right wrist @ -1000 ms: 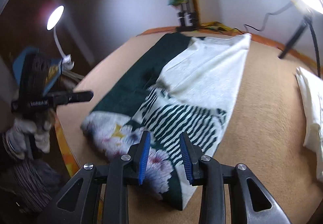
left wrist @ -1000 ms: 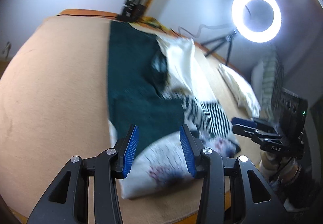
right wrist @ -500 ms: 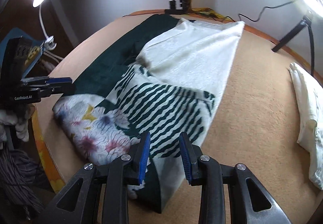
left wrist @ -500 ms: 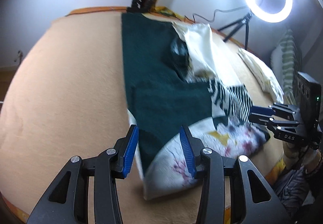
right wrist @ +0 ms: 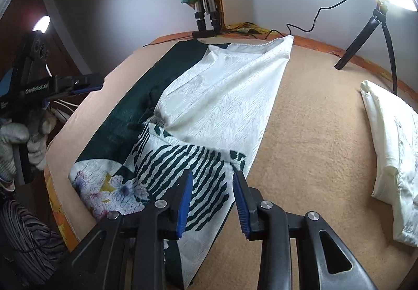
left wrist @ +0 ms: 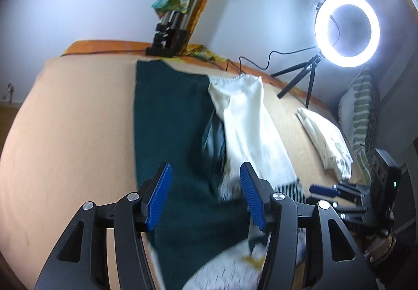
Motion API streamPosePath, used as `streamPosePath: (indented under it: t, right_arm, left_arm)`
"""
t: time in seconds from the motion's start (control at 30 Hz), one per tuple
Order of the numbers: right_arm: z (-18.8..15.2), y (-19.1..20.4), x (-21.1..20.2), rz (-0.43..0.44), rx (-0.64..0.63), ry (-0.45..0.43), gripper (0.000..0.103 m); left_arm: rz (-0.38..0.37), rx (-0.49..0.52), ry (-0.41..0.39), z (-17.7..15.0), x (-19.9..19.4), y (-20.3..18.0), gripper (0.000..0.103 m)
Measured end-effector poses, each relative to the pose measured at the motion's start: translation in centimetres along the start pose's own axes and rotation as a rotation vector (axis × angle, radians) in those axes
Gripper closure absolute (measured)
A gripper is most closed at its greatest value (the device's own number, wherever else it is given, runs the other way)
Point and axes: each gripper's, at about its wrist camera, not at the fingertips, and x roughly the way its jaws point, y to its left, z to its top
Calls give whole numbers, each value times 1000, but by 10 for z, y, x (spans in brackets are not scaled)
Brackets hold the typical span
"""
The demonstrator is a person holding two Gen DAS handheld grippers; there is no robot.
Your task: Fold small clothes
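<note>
Your left gripper (left wrist: 205, 196) hangs above the dark green half of the garment (right wrist: 209, 107), and its blue pads (left wrist: 158, 196) are drawing apart with only air between them; the cloth lies below, not pinched. Your right gripper (right wrist: 213, 201) hovers over the near striped corner of the same garment with its jaws parted a little and easing wider, and nothing is caught between its pads (right wrist: 186, 201) either. The garment is spread lengthwise on the tan blanket (right wrist: 313, 146), reaching from the near edge almost to the tripod (right wrist: 206, 16) at the far side: a dark green strip on the left, a white panel on the right, a band of green and white stripes nearer you, and a floral patch at the near left corner. From the left wrist view the green strip (left wrist: 167, 120) fills the middle, with the white panel folded up along its right side; that view is blurred near the pads. To the right of the garment, well apart from it, a folded white cloth (right wrist: 392, 146) lies on the blanket. Beyond that cloth a lit ring light (left wrist: 347, 29) stands on a small black tripod. Your gloved left hand (right wrist: 15, 143) shows at the left of the garment, gripping the tool's handle.
</note>
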Motion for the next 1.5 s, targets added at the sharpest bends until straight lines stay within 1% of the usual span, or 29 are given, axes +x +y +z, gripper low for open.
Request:
streamPosePath:
  t: [0.1, 0.13, 0.17, 0.23, 0.47, 0.57, 0.67, 0.83, 0.9, 1.03, 1.07, 1.1, 1.17, 1.23, 1.27, 1.33, 1.37, 1.4, 1.43, 1.5]
  right_arm:
    - [7, -4, 0, -10, 1, -14, 66]
    - [9, -5, -1, -17, -2, -20, 65]
    - [10, -5, -1, -25, -6, -26, 60]
    - [16, -8, 1, -37, -13, -38, 58]
    - [30, -26, 13, -55, 4, -21, 58]
    - [36, -35, 21, -43, 29, -11, 58]
    - [41, -40, 30, -19, 57, 4, 58]
    - [43, -43, 46, -9, 63, 30, 60]
    - [45, -45, 51, -6, 71, 38, 60]
    - [49, -48, 57, 19, 87, 37, 62]
    - [49, -48, 57, 20, 87, 36, 62]
    - [49, -49, 58, 21, 87, 36, 62]
    - [51, -52, 60, 23, 97, 32, 63]
    - [52, -57, 63, 38, 122, 29, 63]
    - [53, -58, 63, 43, 129, 26, 64]
    - [56, -60, 63, 42, 137, 22, 64]
    - [58, -60, 64, 43, 139, 20, 64]
    - [58, -60, 64, 46, 140, 19, 64]
    - [59, -60, 65, 58, 142, 27, 64]
    - [59, -58, 65, 68, 144, 22, 64]
  left_arm:
    - [-11, 2, 6, 20, 15, -4, 46]
    - [-13, 0, 8, 26, 20, -6, 44]
    - [-17, 1, 14, 32, 27, -8, 43]
    - [-18, 1, 16, 42, 36, -10, 42]
    - [-41, -26, 52, 73, 79, -11, 40]
    - [-52, -21, 67, 82, 96, -13, 40]
    - [-39, -11, 92, 88, 114, -18, 40]
    - [20, 27, 103, 97, 136, -24, 40]
    - [43, 22, 110, 100, 145, -22, 40]
    - [63, -10, 127, 105, 158, -18, 40]
    - [57, -14, 124, 105, 159, -18, 40]
    - [51, -12, 121, 105, 160, -19, 40]
    - [63, 2, 118, 106, 162, -22, 40]
    - [70, 1, 112, 107, 164, -23, 43]
    - [73, -2, 108, 108, 163, -23, 46]
    - [63, -12, 99, 109, 165, -22, 65]
    - [62, -11, 96, 109, 165, -21, 69]
    - [56, -7, 93, 109, 165, -21, 75]
    - [47, 2, 89, 109, 165, -22, 85]
    - [40, 23, 75, 109, 163, -24, 93]
